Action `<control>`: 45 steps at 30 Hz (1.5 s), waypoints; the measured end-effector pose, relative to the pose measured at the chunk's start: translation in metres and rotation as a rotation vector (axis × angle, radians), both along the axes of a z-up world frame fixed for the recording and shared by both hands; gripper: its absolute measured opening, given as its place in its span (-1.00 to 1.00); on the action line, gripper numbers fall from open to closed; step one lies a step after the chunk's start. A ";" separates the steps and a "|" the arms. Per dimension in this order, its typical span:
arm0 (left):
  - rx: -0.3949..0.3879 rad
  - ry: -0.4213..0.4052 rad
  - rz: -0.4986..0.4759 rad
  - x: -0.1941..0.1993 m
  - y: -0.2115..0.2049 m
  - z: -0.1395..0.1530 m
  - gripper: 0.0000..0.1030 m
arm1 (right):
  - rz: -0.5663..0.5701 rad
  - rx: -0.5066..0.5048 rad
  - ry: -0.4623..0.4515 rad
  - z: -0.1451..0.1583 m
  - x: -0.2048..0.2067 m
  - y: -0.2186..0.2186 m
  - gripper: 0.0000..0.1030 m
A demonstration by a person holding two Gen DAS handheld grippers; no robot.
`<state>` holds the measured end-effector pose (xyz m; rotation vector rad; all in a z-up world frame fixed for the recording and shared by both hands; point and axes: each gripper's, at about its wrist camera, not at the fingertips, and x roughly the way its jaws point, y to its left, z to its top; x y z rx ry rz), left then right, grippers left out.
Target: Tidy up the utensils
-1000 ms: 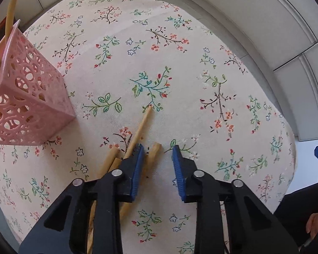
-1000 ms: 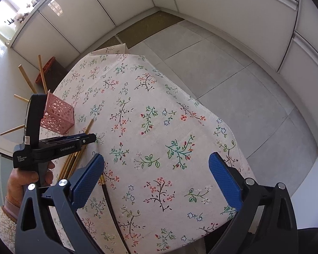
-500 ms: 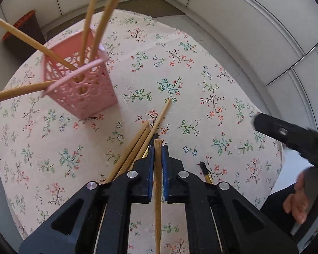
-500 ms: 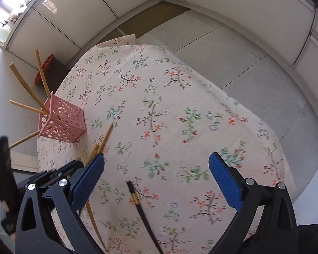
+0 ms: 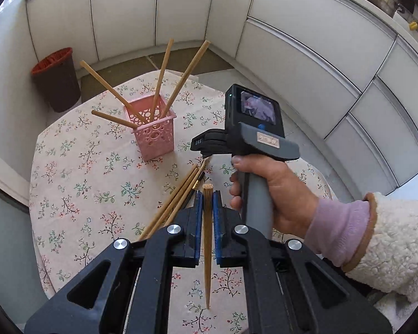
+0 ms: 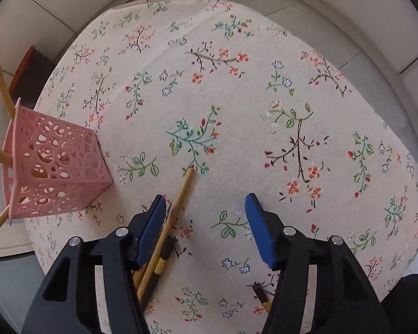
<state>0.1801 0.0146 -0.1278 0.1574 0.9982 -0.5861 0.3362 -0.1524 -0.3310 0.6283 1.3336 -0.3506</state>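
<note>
My left gripper [image 5: 206, 199] is shut on a wooden chopstick [image 5: 207, 239] and holds it lifted above the table, thick end forward. The pink lattice holder [image 5: 154, 133] stands ahead with several wooden chopsticks leaning out of it. More wooden chopsticks [image 5: 175, 200] and a black one lie on the floral tablecloth. My right gripper [image 6: 206, 214] is open and low over the lying chopsticks [image 6: 175, 211]; its left finger is beside them. The holder [image 6: 55, 167] is to its left. A black chopstick end [image 6: 260, 295] shows near its right finger.
The round table with floral cloth [image 5: 78, 183] drops off at its edges. A dark bin with a red liner [image 5: 55, 78] stands on the floor behind. The right hand's gripper body and camera [image 5: 250, 128] are close to the right of my left gripper.
My left gripper closed on a chopstick and lifted it off the table. My right gripper moved down and left, close to the lying chopsticks beside the holder.
</note>
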 end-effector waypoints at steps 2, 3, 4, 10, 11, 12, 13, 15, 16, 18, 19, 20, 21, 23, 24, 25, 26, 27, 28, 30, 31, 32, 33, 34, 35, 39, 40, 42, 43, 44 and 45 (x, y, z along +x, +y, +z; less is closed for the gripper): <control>-0.012 -0.013 0.002 -0.003 0.003 0.007 -0.88 | 0.005 0.020 -0.006 0.000 0.000 0.001 -0.85; -0.015 -0.019 0.007 -0.005 0.005 0.010 -0.88 | -0.002 0.054 -0.011 -0.002 -0.001 -0.002 -0.84; -0.019 -0.025 0.011 -0.005 0.008 0.012 -0.88 | -0.016 0.079 -0.019 -0.003 -0.003 -0.006 -0.87; -0.059 -0.066 0.030 -0.011 0.014 0.027 -0.88 | -0.033 0.150 -0.161 0.025 -0.033 -0.029 -0.99; -0.070 -0.082 0.034 -0.013 0.015 0.032 -0.88 | -0.017 0.147 -0.192 0.036 -0.041 -0.031 -0.99; -0.083 -0.096 0.037 -0.016 0.017 0.038 -0.88 | 0.001 0.140 -0.228 0.048 -0.049 -0.033 -0.99; -0.095 -0.108 0.039 -0.018 0.018 0.044 -0.88 | 0.020 0.133 -0.263 0.061 -0.057 -0.037 -0.99; -0.114 -0.136 0.052 -0.023 0.021 0.055 -0.88 | 0.048 0.128 -0.315 0.082 -0.074 -0.042 -0.99; -0.121 -0.148 0.057 -0.025 0.021 0.061 -0.88 | 0.060 0.136 -0.330 0.090 -0.082 -0.045 -0.99; -0.137 -0.166 0.062 -0.029 0.023 0.068 -0.88 | 0.068 0.169 -0.310 0.093 -0.085 -0.048 -0.99; -0.148 -0.172 0.066 -0.030 0.023 0.071 -0.87 | 0.046 0.190 -0.279 0.090 -0.084 -0.051 -0.99; -0.155 -0.176 0.071 -0.031 0.024 0.071 -0.87 | 0.018 0.214 -0.256 0.085 -0.079 -0.053 -0.90; -0.158 -0.178 0.075 -0.033 0.024 0.071 -0.87 | 0.005 0.222 -0.231 0.079 -0.074 -0.053 -0.88; -0.155 -0.183 0.077 -0.034 0.024 0.071 -0.87 | 0.018 0.225 -0.167 0.063 -0.064 -0.044 -0.50; -0.156 -0.186 0.077 -0.035 0.025 0.071 -0.87 | 0.005 0.230 -0.135 0.054 -0.058 -0.040 -0.35; -0.157 -0.190 0.077 -0.036 0.026 0.072 -0.87 | -0.010 0.227 -0.108 0.044 -0.051 -0.037 -0.28; -0.156 -0.196 0.076 -0.037 0.027 0.072 -0.87 | -0.016 0.218 -0.085 0.037 -0.045 -0.032 -0.28; -0.157 -0.201 0.075 -0.038 0.028 0.073 -0.87 | -0.021 0.201 -0.061 0.030 -0.038 -0.027 -0.28; -0.159 -0.205 0.075 -0.038 0.031 0.074 -0.87 | -0.031 0.189 -0.038 0.023 -0.032 -0.023 -0.28; -0.162 -0.216 0.080 -0.039 0.036 0.075 -0.87 | -0.051 0.179 0.011 0.011 -0.021 -0.015 -0.28; -0.161 -0.223 0.085 -0.040 0.039 0.076 -0.87 | -0.054 0.163 0.034 0.005 -0.016 -0.011 -0.28; -0.162 -0.230 0.089 -0.041 0.042 0.077 -0.87 | -0.057 0.149 0.061 0.000 -0.011 -0.008 -0.28; -0.164 -0.236 0.091 -0.042 0.044 0.078 -0.87 | -0.066 0.142 0.084 -0.005 -0.008 -0.006 -0.28; -0.164 -0.243 0.092 -0.043 0.046 0.080 -0.87 | -0.079 0.122 0.081 -0.003 -0.006 -0.004 -0.28; -0.165 -0.250 0.092 -0.044 0.048 0.081 -0.87 | -0.071 0.127 0.092 -0.004 -0.002 -0.001 -0.54; -0.165 -0.268 0.092 -0.049 0.053 0.087 -0.87 | -0.101 0.166 0.100 -0.011 -0.001 -0.004 -0.87; -0.166 -0.272 0.096 -0.050 0.055 0.088 -0.87 | -0.107 0.185 0.089 -0.012 -0.005 -0.008 -0.89; -0.171 -0.277 0.106 -0.053 0.059 0.091 -0.87 | -0.122 0.221 0.053 -0.012 -0.014 -0.017 -0.90; -0.172 -0.282 0.111 -0.055 0.060 0.093 -0.88 | -0.127 0.241 0.027 -0.009 -0.021 -0.023 -0.90; -0.175 -0.288 0.118 -0.057 0.062 0.096 -0.87 | -0.123 0.254 0.002 -0.005 -0.028 -0.028 -0.90; -0.180 -0.296 0.125 -0.059 0.064 0.099 -0.88 | -0.112 0.262 -0.027 0.002 -0.036 -0.034 -0.90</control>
